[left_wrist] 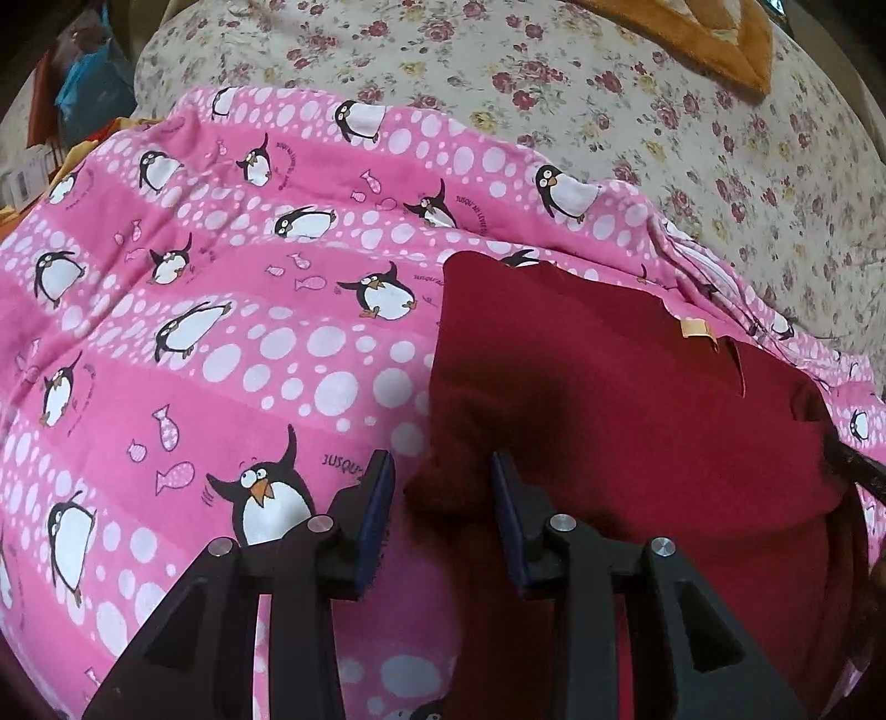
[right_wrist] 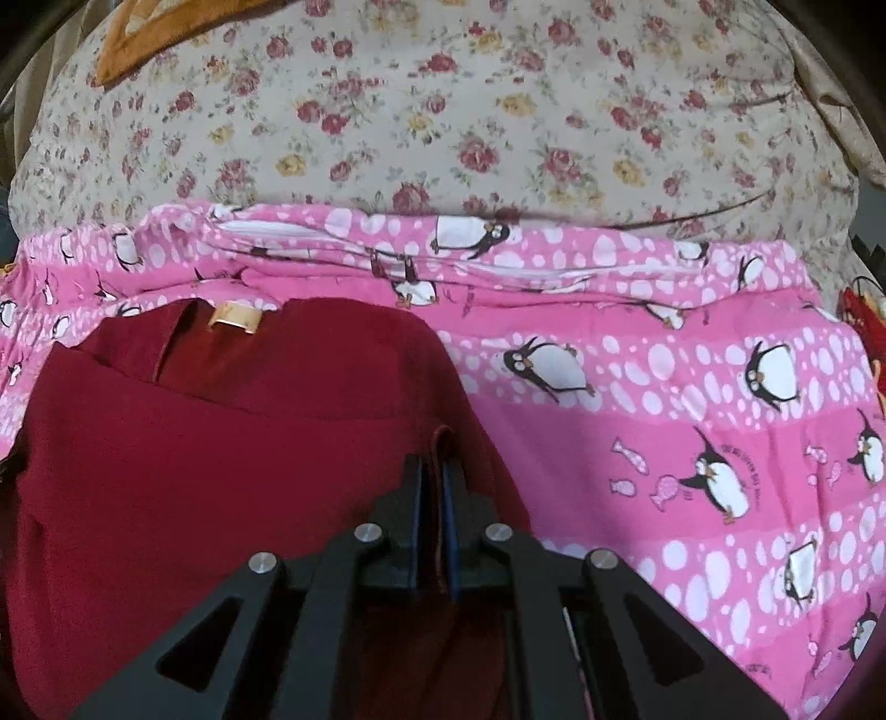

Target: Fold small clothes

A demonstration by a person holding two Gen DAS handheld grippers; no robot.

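Out on the left, the pink penguin-print cloth [left_wrist: 210,332] spreads wide, dotted with white spots, little fish and black-and-white penguins, rumpled into soft ridges. It covers the work surface, and behind it runs a cream floral sheet [left_wrist: 609,99] with red and yellow roses. An orange-brown plush edge [left_wrist: 714,44] peeks in at the far corner.

Moving right, here is the left gripper [left_wrist: 443,471], angled down over the near left edge of the dark red garment [left_wrist: 637,415]. Its jaws stand apart, blue pads facing each other, and the red cloth's corner sits in the gap in shadow; the pads do not look pressed onto it.

The garment itself lies flat on the penguin cloth, a deep maroon, smooth knit, already doubled over into a blocky shape. At its far edge a small tan label [left_wrist: 695,328] shows by the neckline, with a slit in the fabric just beside it.

Further right, the right gripper [right_wrist: 434,471] is clamped tight: its two blue pads sit almost together with a thin fold of the red garment's right edge pinched upright between them. From this view the maroon cloth fills the left half, layers overlapping near the tan label, while the penguin print stretches away on the right.
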